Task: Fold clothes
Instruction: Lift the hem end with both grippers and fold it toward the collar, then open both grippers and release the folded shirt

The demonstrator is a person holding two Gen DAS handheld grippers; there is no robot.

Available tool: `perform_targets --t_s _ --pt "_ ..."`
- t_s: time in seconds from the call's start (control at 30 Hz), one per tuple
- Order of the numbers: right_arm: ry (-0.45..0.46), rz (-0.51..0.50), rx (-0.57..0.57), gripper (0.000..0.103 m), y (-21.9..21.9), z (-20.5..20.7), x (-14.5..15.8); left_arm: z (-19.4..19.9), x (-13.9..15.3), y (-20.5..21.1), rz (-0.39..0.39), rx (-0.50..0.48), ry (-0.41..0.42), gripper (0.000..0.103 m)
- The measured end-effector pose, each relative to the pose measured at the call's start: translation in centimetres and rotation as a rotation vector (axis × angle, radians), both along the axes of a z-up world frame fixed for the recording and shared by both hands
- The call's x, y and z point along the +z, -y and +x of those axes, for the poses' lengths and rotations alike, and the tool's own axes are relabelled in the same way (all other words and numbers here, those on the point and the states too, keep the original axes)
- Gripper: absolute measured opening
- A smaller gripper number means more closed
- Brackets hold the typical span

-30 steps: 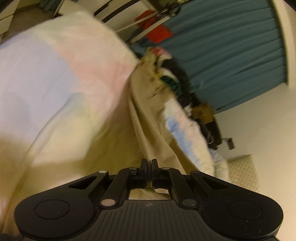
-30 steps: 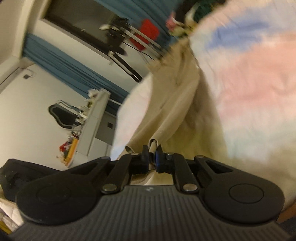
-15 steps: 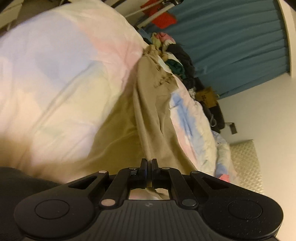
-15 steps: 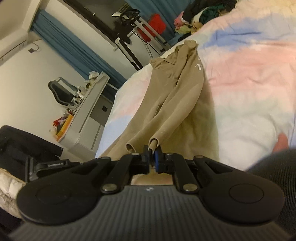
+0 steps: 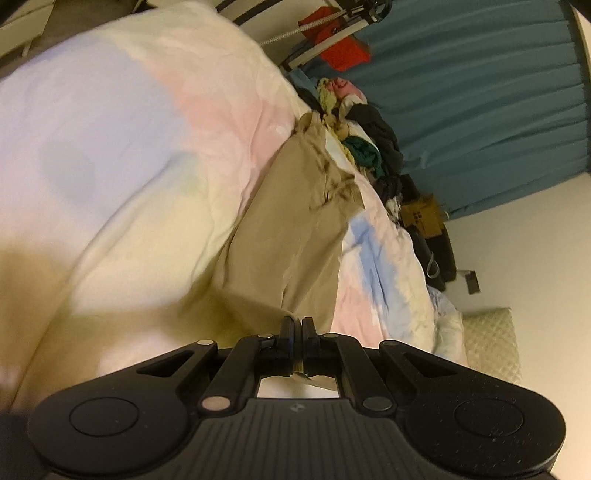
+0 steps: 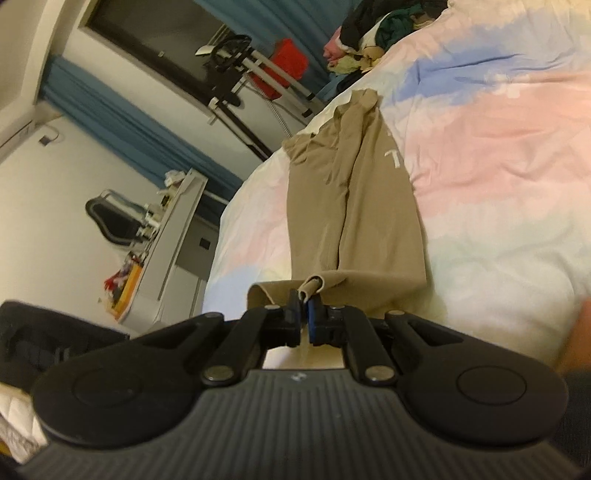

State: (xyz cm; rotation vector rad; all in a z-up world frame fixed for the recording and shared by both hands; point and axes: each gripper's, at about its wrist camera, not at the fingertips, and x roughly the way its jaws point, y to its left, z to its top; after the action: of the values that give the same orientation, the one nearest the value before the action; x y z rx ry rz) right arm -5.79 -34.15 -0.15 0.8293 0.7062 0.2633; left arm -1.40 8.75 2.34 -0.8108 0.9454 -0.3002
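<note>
Bed with a pastel duvet – pink, blue, pale yellow patches – fills most of both views. Teal curtain behind it in the left wrist view, blue curtain along the wall in the right wrist view. White desk stands beside the bed, dark chair behind it. Metal rack with a red item near the far end of the bed.

Pile of mixed clothes sits at the far end of the duvet, just beyond the tan garment; the same pile shows in the right wrist view. Brown cardboard box past the bed edge.

Tan trousers lie lengthwise on the duvet, legs side by side, waist toward the clothes pile, hems toward the cameras. In the left wrist view the tan trousers run from the gripper up the bed, bunched and wrinkled near the waist.

Left gripper – jaws pressed together, pinching the near edge of the tan fabric. Right gripper – jaws nearly together with a rolled hem of the trousers clamped between them, hem lifted slightly off the duvet.
</note>
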Motion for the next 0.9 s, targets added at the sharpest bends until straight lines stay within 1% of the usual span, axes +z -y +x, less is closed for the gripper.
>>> perform_targets --t_s 0.13,0.23,0.33,0.4,0.47,0.53,0.57,0.63,0.67,0.73,0.8,0.9 --pt "0.003 0.01 -0.073 0.007 0.6 5.1 0.6 5.6 2.1 2.0 0.096 0.023 0.048 0.004" --pt "0.027 -0.038 -0.125 0.007 0.4 9.5 1.4 9.9 2.9 3.4 0.136 0.041 0.07 0.004" --pt "0.029 -0.072 -0.153 0.007 0.5 13.6 1.2 14.3 2.4 4.6 0.18 0.057 0.082 0.004" --pt "0.027 -0.107 -0.168 0.007 0.6 16.2 0.7 17.0 1.3 5.3 0.195 0.059 0.08 0.004" --pt "0.019 -0.131 -0.179 0.007 0.8 18.9 -0.5 19.8 0.1 6.0 0.22 0.055 0.081 0.005" --pt "0.007 -0.164 -0.179 0.007 1.0 21.6 -2.2 22.5 -1.5 6.9 0.28 0.044 0.096 0.005" --pt "0.001 -0.187 -0.178 0.007 1.0 22.9 -3.1 23.7 -2.3 7.2 0.311 0.046 0.101 0.003" --pt "-0.02 -0.244 -0.176 0.007 1.0 25.3 -5.1 26.1 -4.0 7.5 0.376 0.057 0.114 0.003" --pt "-0.029 -0.261 -0.17 0.007 1.0 26.3 -6.2 27.2 -4.8 7.4 0.39 0.059 0.122 0.003" --pt "-0.049 -0.272 -0.152 0.007 1.1 28.1 -8.6 28.8 -6.4 7.0 0.396 0.045 0.134 0.003" --pt "-0.07 -0.273 -0.119 0.007 1.0 29.2 -10.6 29.8 -7.7 6.9 0.42 0.026 0.139 0.003" --pt "-0.083 -0.311 -0.094 0.007 0.5 30.1 -12.0 30.3 -9.2 6.6 0.434 0.011 0.14 0.003"
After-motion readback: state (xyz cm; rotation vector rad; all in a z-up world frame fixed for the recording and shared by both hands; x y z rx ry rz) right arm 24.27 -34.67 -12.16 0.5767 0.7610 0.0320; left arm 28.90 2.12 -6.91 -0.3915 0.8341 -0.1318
